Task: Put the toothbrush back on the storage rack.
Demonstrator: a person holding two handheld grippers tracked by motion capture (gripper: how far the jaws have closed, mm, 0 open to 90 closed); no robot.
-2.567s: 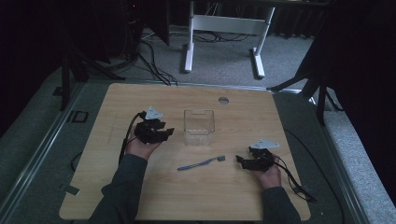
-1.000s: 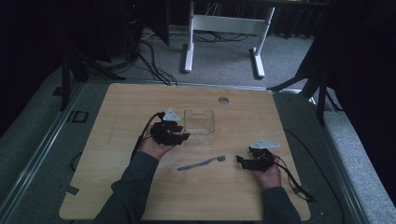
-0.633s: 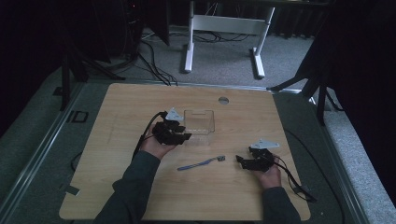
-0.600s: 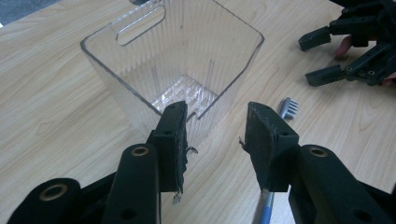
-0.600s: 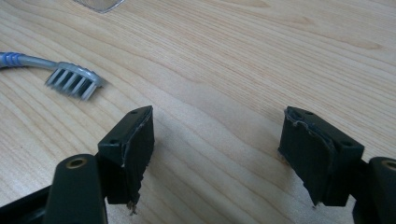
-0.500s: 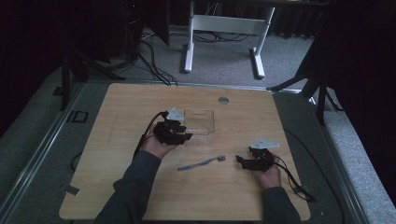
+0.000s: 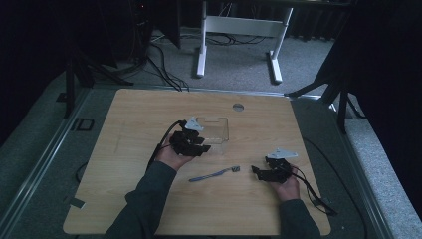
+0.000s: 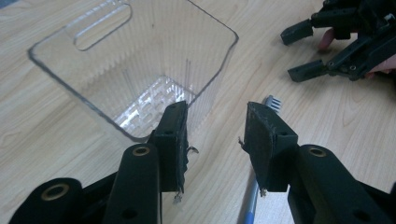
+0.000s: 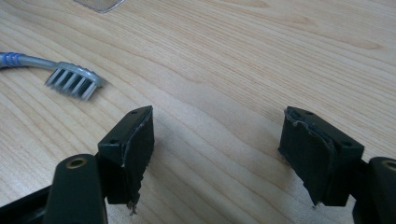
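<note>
The left claw [image 8: 215,140], jaws just narrowing yet apart, straddles the near wall of the clear bin [image 7: 215,130] at mid-bench. The right claw [image 9: 217,154] gapes empty beside the toothbrush [image 7: 215,174], toward the near edge.

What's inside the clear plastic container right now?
Nothing lies inside the clear container; its ribbed bottom shows bare. The near corner of the floor is covered by one jaw of the left tool.
</note>
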